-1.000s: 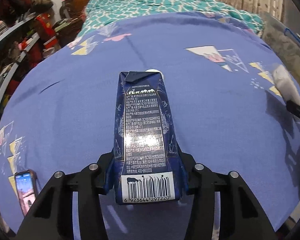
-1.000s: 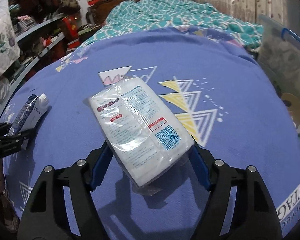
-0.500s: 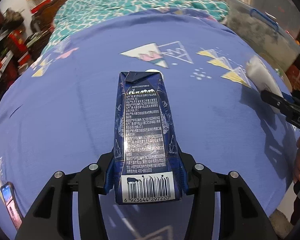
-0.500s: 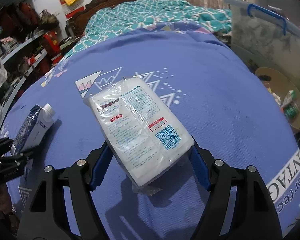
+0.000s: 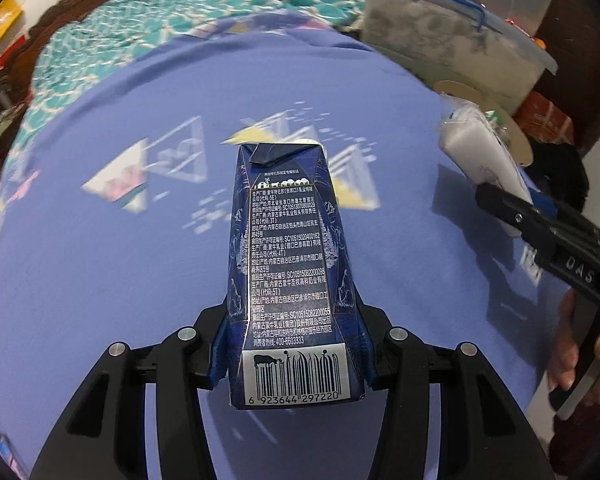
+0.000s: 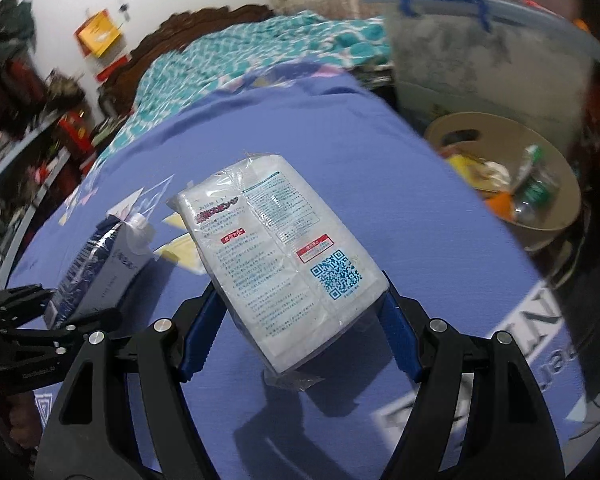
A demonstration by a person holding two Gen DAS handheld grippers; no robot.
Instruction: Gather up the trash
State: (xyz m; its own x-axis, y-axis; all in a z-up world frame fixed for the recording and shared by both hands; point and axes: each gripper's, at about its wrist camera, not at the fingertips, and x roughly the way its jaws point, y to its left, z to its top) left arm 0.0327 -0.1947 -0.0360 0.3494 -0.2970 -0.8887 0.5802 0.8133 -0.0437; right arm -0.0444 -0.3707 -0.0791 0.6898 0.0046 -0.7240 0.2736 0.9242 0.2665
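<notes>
Left claw (image 5: 292, 356): closed on a dark blue milk carton (image 5: 288, 264), pads pressing both sides near the barcode end. The carton runs from lower centre of the left wrist view up to mid-frame, spout end away from the camera.

Right claw (image 6: 300, 320): gripping a white sponge pack (image 6: 276, 256) in clear wrap, blue pads against its two long edges. The pack sits at centre of the right wrist view, tilted, QR code toward the lower right.

Both items are held above a bed covered by a purple sheet (image 6: 340, 128) with triangle prints. In the right wrist view the left claw and carton show at the left edge; in the left wrist view the right claw (image 5: 496, 184) and pack show at the right edge.

Beyond: a teal patterned blanket (image 6: 228, 52) at upper centre. A tan trash basket (image 6: 556, 176) holding scraps sits at the right, off the bed's edge. Behind it, a clear storage bin (image 6: 488, 52) with a blue handle.
</notes>
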